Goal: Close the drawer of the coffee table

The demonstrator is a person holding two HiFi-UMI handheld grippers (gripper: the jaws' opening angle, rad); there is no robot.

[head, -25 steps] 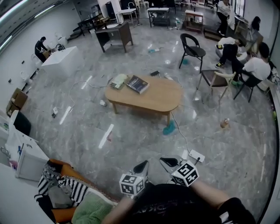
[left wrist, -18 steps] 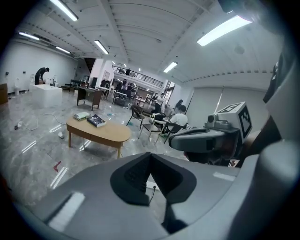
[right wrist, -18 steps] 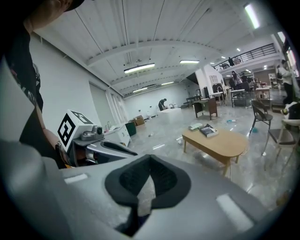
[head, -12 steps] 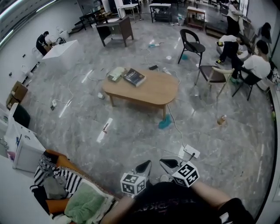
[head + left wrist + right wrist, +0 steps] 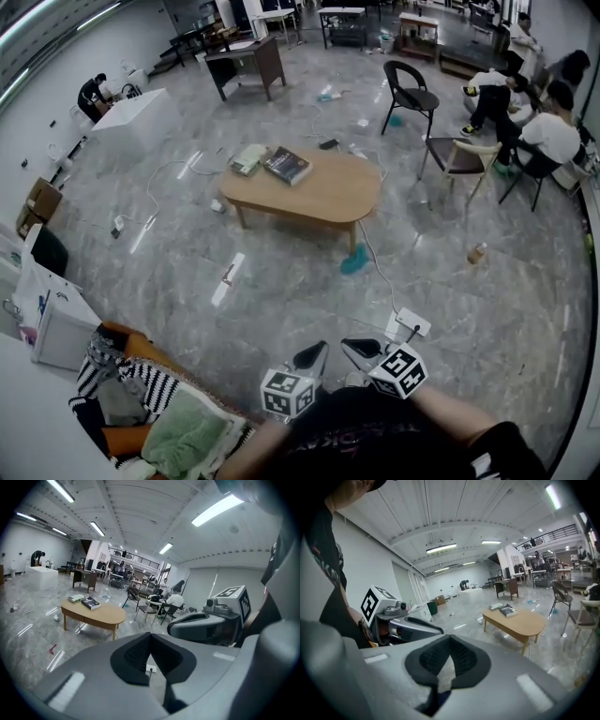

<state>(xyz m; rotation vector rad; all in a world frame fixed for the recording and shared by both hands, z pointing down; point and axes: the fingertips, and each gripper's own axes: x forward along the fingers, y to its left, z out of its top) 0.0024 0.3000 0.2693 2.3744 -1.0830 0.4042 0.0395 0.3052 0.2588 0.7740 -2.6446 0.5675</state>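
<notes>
Both grippers sit low at the bottom edge of the head view, close to the person's body and side by side. The left gripper (image 5: 311,354) has its jaws pressed together with nothing between them, as its own view (image 5: 150,637) shows plainly. The right gripper (image 5: 362,351) is likewise closed and empty (image 5: 450,640). Each can be seen from the other's camera, marker cube on top.

The wooden coffee table (image 5: 323,195) stands out on the grey marble floor (image 5: 281,281), well apart from both grippers. Its oval top runs left to right in the head view. Its drawer is too small to make out from here, so I cannot tell whether it stands open.

At the table's left end lie a dark book (image 5: 287,165) and, just beside it at the very edge, a pale book (image 5: 249,157). The rest of the top is bare wood.

A teal cloth (image 5: 354,262) lies on the floor by the table's near right leg. A white power strip (image 5: 412,325) lies nearer the person. A black chair (image 5: 412,94) stands beyond the table's right end.
</notes>
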